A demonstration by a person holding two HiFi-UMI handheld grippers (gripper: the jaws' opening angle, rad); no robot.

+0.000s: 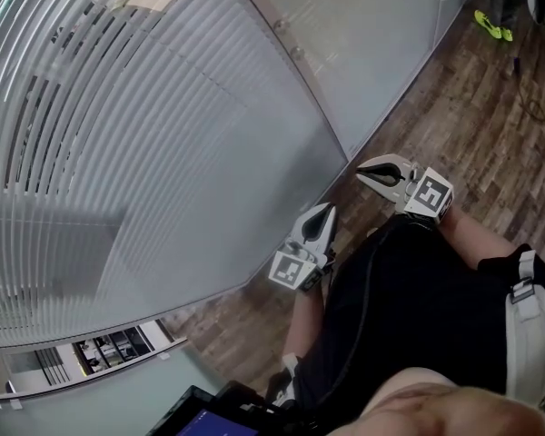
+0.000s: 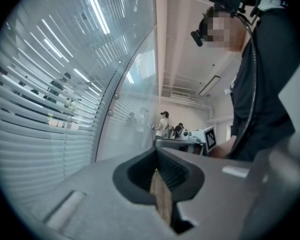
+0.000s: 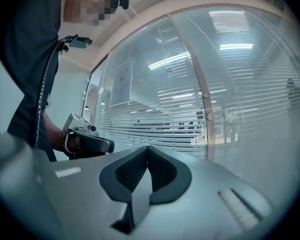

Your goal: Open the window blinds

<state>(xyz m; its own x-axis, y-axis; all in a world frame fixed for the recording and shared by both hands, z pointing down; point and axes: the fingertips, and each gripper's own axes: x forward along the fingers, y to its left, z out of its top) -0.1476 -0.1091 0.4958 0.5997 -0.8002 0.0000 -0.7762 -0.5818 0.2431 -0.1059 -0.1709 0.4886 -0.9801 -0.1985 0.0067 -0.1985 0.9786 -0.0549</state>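
The window blinds (image 1: 118, 134) hang behind a curved glass wall on my left, their horizontal slats partly tilted. In the left gripper view the blinds (image 2: 35, 109) fill the left side. In the right gripper view the blinds (image 3: 155, 119) run across the middle. My left gripper (image 1: 329, 211) is held low near the base of the glass, shut and holding nothing. My right gripper (image 1: 363, 173) is a little further along the wall, also shut and holding nothing. Neither touches the glass or the blinds. No cord or wand of the blinds shows.
A wooden floor (image 1: 472, 107) runs along the glass wall (image 1: 372, 34). Yellow-green shoes (image 1: 493, 25) stand at the far top right. A dark screen (image 1: 209, 421) sits at the bottom edge. Two people (image 2: 166, 124) stand far off down the corridor.
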